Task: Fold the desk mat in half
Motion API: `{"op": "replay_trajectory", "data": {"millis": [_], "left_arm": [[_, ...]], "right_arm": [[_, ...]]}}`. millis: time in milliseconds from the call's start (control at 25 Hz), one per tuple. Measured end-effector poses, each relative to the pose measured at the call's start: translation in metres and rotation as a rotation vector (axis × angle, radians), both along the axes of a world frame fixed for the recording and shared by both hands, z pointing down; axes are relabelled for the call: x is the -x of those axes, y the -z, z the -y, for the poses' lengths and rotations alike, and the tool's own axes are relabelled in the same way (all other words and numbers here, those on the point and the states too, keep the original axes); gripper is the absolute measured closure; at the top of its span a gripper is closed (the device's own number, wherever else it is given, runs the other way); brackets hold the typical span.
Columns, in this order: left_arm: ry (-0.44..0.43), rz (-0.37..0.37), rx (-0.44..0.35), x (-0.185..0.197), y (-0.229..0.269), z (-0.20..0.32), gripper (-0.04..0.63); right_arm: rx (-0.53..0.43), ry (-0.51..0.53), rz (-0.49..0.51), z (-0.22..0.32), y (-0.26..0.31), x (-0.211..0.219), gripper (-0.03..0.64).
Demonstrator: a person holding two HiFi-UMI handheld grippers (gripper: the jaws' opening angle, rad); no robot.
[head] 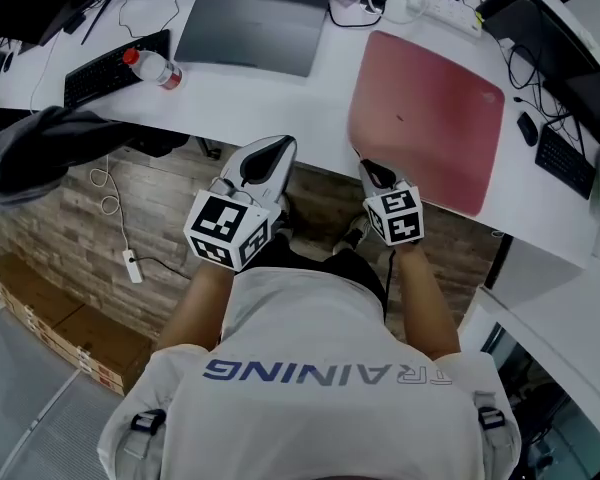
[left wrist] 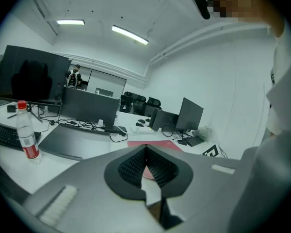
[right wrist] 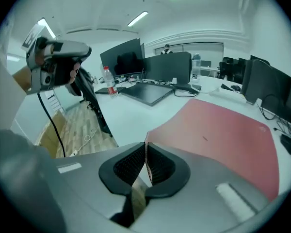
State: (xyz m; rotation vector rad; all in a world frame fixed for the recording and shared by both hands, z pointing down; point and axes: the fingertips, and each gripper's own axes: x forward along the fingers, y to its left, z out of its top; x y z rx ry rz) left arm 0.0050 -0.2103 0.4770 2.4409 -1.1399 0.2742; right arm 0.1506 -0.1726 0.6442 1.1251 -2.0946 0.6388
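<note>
A red desk mat (head: 430, 118) lies flat on the white desk (head: 280, 108), and its near edge hangs slightly over the desk's front. My right gripper (head: 371, 172) is at the mat's near left corner. In the right gripper view (right wrist: 145, 152) the jaws are shut on that corner, and the rest of the mat (right wrist: 223, 130) spreads away to the right. My left gripper (head: 271, 154) hovers at the desk's front edge, left of the mat. Its jaws (left wrist: 145, 152) are shut with nothing between them, and the mat (left wrist: 155, 143) shows beyond them.
A dark grey mat (head: 255, 28) lies at the back centre, with a bottle (head: 152, 66) and a keyboard (head: 110, 68) to its left. A power strip (head: 445, 6), a mouse (head: 526, 128) and a second keyboard (head: 565, 163) lie around the red mat. A dark chair (head: 50, 153) stands at the left.
</note>
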Motion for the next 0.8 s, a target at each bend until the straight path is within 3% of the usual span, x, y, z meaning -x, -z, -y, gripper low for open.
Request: {"op": "replay_trajectory", "data": {"millis": [200,440,680,800], "left_arm": [[-0.074,-0.009,-0.038,-0.045,0.017,-0.002,0.594],[-0.151,-0.014,-0.076,-0.1,0.033,-0.011,0.594],[-0.179,-0.018,-0.108,-0.147,0.048,-0.025,0.594],[-0.187,-0.023,-0.125,-0.167,0.055,-0.033,0.594]], "right_arm": [[-0.044,-0.149,0.098,0.003,0.03,-0.05,0.586],[-0.101,-0.281,0.119,-0.009,0.049,-0.116,0.584],[-0.104,-0.403,0.192,-0.028,0.05,-0.181,0.584],[-0.108,-0.422,0.18,-0.039,0.052,-0.208,0.585]]}}
